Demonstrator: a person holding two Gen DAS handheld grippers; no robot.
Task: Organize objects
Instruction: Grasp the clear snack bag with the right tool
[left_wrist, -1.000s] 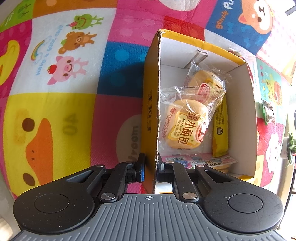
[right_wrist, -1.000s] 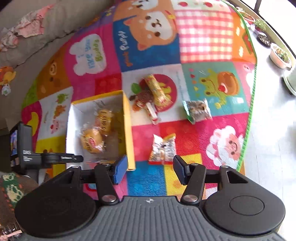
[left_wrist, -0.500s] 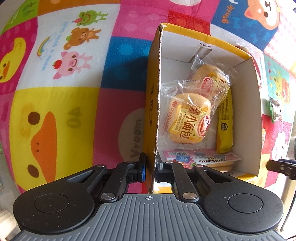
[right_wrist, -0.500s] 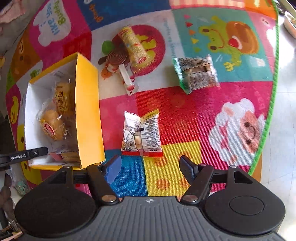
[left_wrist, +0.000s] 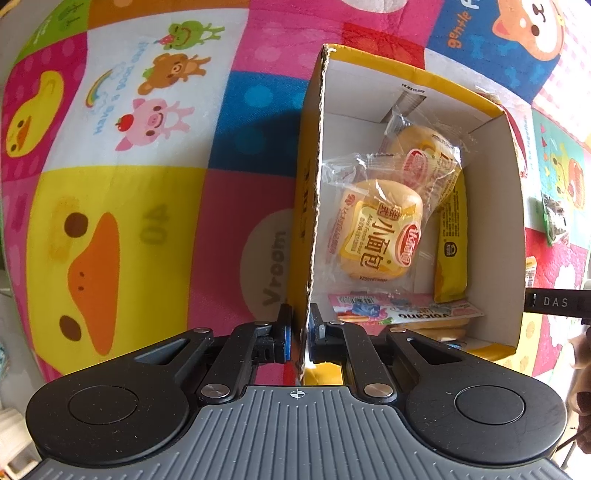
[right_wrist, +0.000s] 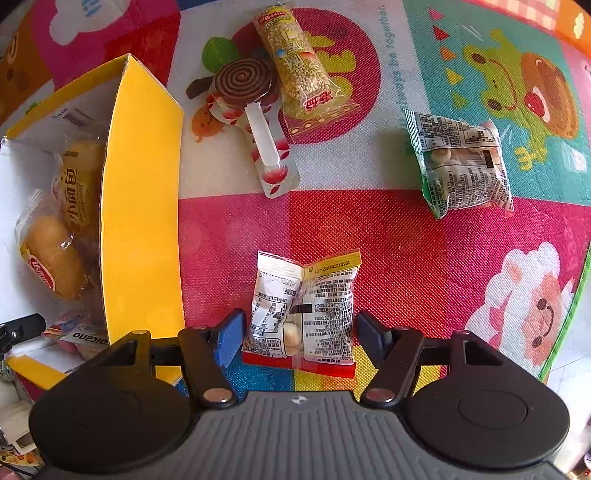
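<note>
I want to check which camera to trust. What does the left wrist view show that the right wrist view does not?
Only the left wrist view: the left claw shut on the box wall, and the duck print.
Only the right wrist view: the right claw open around a printed snack packet, plus the spiral lollipop and grain bar.
Both: the yellow box with wrapped buns.

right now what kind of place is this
Probably a home play area or living room floor: a cartoon play mat covers the floor, with wrapped snacks scattered on it and a box partly filled.
</note>
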